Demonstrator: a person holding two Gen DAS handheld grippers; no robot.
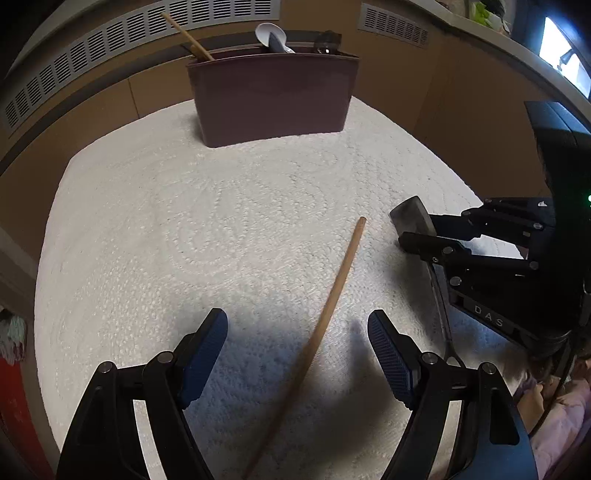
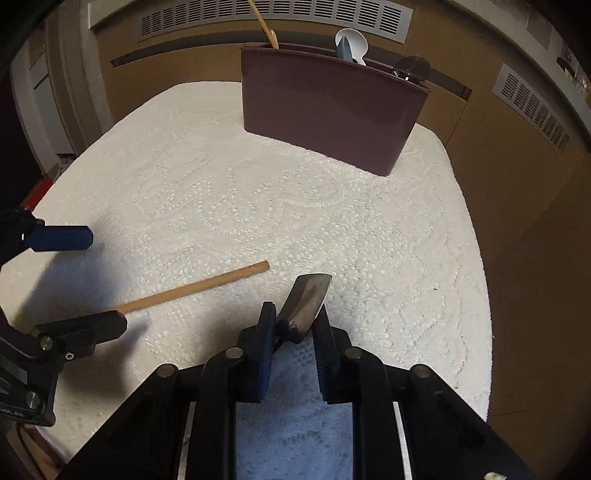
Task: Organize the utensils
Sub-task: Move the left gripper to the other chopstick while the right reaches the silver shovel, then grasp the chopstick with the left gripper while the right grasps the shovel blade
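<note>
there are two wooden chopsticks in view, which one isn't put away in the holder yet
The chopstick lying flat on the white mat, between the open left gripper fingers. The other chopstick already stands tilted in the brown holder at its left end.

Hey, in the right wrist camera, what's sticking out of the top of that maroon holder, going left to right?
Wooden stick → white spoon → dark metal utensil, all in the maroon holder.
</note>
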